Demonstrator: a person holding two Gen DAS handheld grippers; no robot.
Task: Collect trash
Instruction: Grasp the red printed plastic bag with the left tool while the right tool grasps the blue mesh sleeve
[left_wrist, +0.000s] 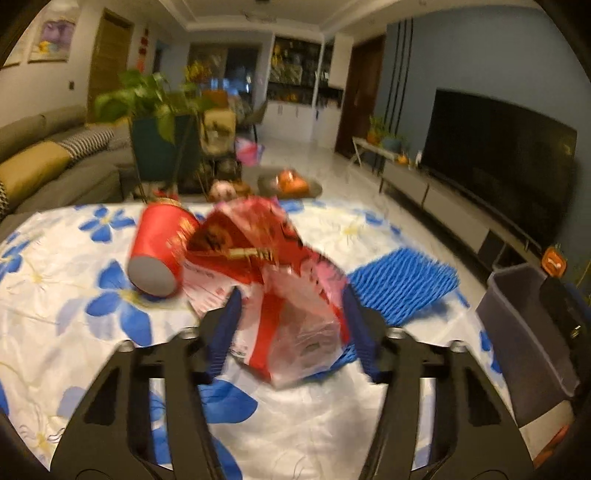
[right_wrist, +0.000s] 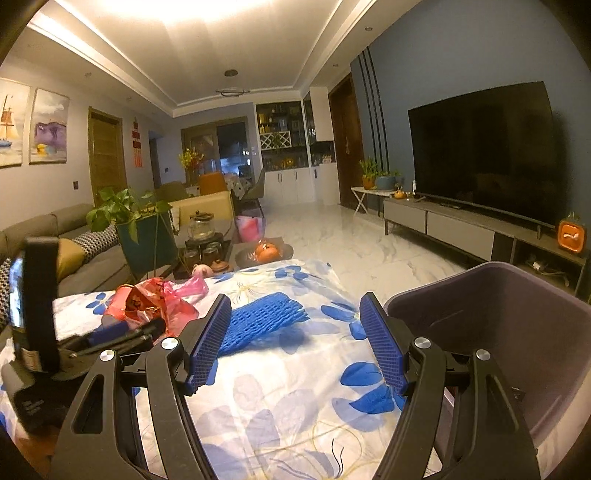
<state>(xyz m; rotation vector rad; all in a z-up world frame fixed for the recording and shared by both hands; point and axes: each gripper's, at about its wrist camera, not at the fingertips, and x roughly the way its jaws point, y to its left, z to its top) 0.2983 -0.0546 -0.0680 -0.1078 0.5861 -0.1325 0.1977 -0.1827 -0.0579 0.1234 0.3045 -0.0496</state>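
A crumpled red and clear plastic bag lies on the flowered tablecloth. My left gripper has its blue pads on either side of the bag; the jaws stand wide and the view is blurred. A red paper cup lies on its side left of the bag. A blue foam net lies to the right. My right gripper is open and empty above the cloth, with the foam net just beyond it. The bag and the left gripper show at the left of the right wrist view.
A grey trash bin stands at the table's right edge, beside my right gripper; it also shows in the left wrist view. Beyond the table are a tea table with a fruit plate, a plant, a sofa and a TV.
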